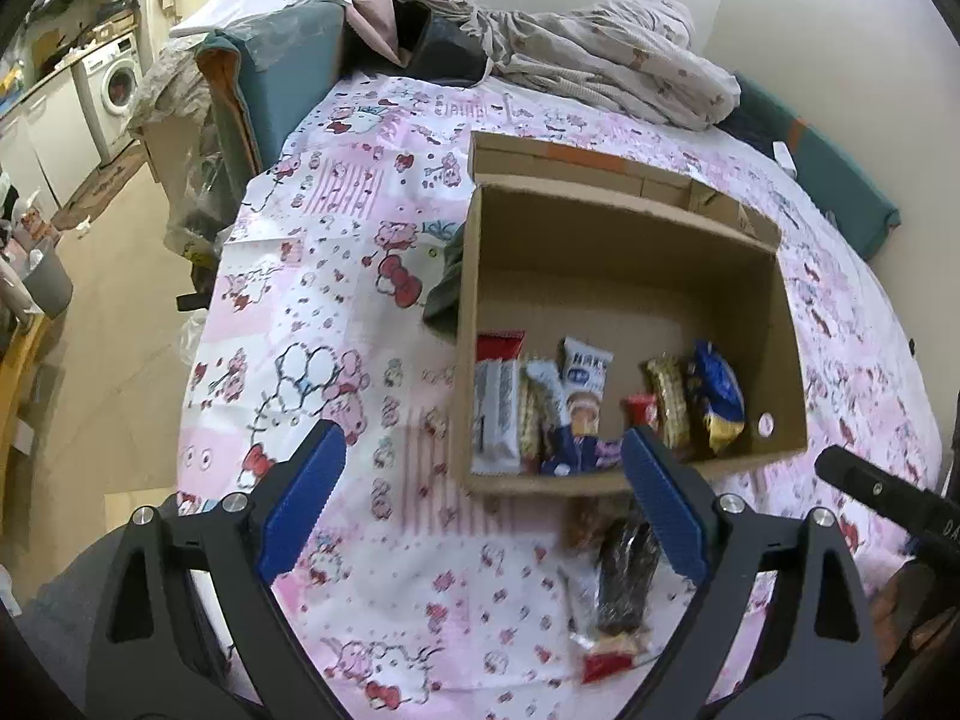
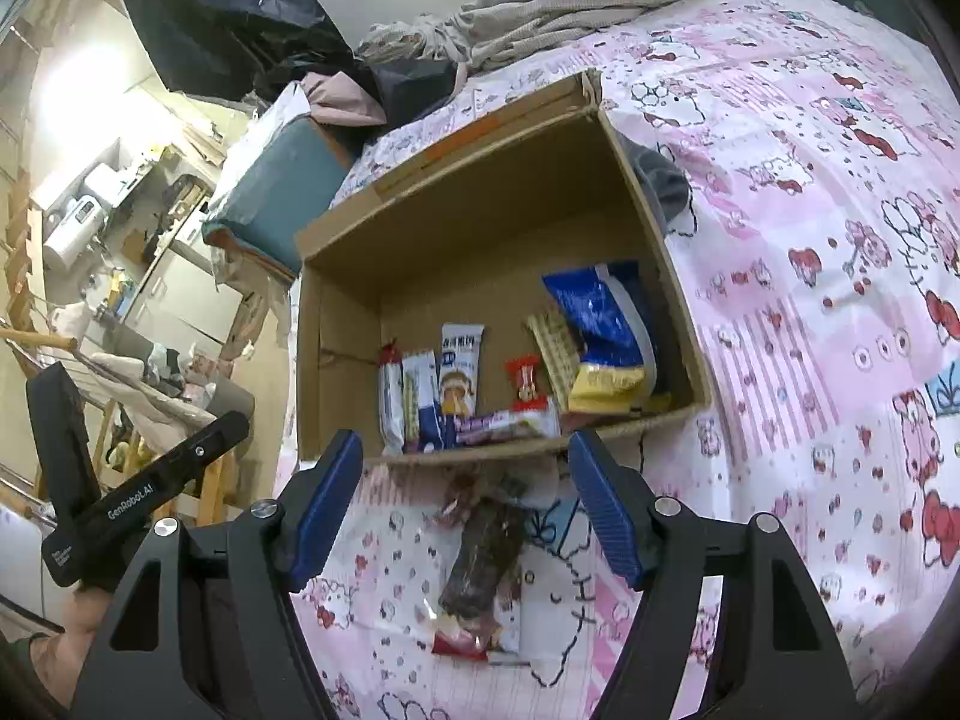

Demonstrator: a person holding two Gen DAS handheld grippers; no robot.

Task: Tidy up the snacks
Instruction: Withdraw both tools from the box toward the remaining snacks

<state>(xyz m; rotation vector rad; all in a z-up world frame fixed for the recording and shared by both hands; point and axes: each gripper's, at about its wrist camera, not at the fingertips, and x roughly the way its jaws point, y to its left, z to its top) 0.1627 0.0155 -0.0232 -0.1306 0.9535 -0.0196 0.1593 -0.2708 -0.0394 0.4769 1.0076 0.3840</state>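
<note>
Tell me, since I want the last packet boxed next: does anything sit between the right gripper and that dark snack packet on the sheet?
Nothing visible does. The right gripper stands open, directly above the dark snack packet, which lies alone just before the cardboard box.

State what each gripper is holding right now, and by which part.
Nothing is held. The left gripper and right gripper both stand open and empty above the dark snack packet lying on the sheet before the cardboard box.

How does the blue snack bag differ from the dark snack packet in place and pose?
The blue snack bag is inside the cardboard box, leaning at its end; the dark snack packet lies flat on the patterned sheet outside. The bag looks bulkier, the packet slimmer. Neither is held.
</note>
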